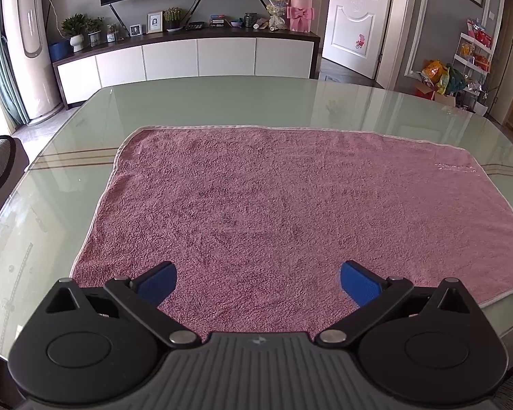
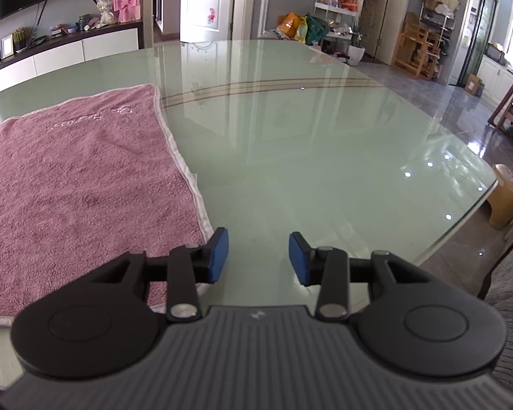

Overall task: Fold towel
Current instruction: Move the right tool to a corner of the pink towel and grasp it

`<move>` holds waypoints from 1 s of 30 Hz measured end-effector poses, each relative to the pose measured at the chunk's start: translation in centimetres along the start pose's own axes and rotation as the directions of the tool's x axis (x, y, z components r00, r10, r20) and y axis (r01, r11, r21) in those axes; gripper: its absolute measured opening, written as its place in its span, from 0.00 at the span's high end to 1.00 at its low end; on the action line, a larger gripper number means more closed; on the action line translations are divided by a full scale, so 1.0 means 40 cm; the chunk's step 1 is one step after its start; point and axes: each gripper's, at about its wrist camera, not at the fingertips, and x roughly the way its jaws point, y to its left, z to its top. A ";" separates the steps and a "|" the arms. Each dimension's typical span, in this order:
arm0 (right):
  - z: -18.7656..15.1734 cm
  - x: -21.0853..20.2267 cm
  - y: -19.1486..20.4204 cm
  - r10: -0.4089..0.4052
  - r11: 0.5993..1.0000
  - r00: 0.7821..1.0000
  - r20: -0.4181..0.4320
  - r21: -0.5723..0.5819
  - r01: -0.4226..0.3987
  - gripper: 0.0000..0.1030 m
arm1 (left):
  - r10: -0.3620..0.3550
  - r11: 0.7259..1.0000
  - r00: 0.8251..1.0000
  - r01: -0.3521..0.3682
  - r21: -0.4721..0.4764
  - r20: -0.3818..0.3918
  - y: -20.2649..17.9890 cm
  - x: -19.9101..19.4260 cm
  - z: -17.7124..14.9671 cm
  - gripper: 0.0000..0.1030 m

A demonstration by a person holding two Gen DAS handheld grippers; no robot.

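Observation:
A pink towel [image 1: 256, 205] with a pale hem lies spread flat on the green glass table [image 1: 222, 102]. My left gripper [image 1: 258, 282] is open wide and empty, above the towel's near edge, around its middle. In the right wrist view the towel [image 2: 78, 171] fills the left side, with stitched lettering near its far right corner. My right gripper [image 2: 258, 256] is open and empty over bare glass, just right of the towel's near right corner; its left pad [image 2: 219, 254] is close to the hem.
The table [image 2: 325, 143] stretches far to the right and ends at a curved edge. A TV cabinet [image 1: 188, 58] stands beyond the table. A small stool [image 2: 506, 198] sits on the floor at the right. A dark chair [image 1: 0, 164] is at the left.

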 end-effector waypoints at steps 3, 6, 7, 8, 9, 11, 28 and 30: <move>0.000 -0.005 0.002 0.012 1.000 1.000 0.004 -0.004 -0.012 0.75 | 0.001 1.000 1.000 -0.001 -0.005 -0.001 0.002 0.001 0.003 0.00; 0.003 -0.011 0.007 0.036 0.999 0.999 0.000 -0.005 -0.036 0.71 | 0.003 1.000 1.000 -0.003 -0.001 0.001 0.003 -0.001 0.004 0.00; 0.003 -0.016 0.008 0.059 0.998 0.998 0.000 0.009 -0.059 0.66 | 0.006 1.000 1.000 -0.006 0.001 0.002 0.003 -0.001 0.005 0.00; 0.003 -0.021 0.009 0.077 0.997 0.997 0.001 0.020 -0.077 0.66 | 0.010 1.000 1.000 -0.010 0.003 0.002 0.004 -0.002 0.005 0.00; 0.004 -0.026 0.009 0.076 0.997 0.997 0.006 0.022 -0.076 0.66 | 0.013 1.000 1.000 -0.013 0.005 0.003 0.004 -0.003 0.006 0.00; 0.005 -0.035 0.009 0.073 0.997 0.997 0.017 0.025 -0.074 0.66 | 0.017 1.000 1.000 -0.017 0.006 0.004 0.007 -0.004 0.006 0.00; -0.017 -0.039 0.022 0.108 0.994 0.994 0.009 -0.006 -0.108 0.75 | 0.018 1.000 1.000 -0.018 -0.004 0.001 0.012 -0.004 0.006 0.00; -0.018 -0.038 0.018 0.116 0.993 0.993 0.014 -0.008 -0.116 0.76 | 0.017 1.000 1.000 -0.017 -0.008 0.000 0.011 -0.005 0.005 0.00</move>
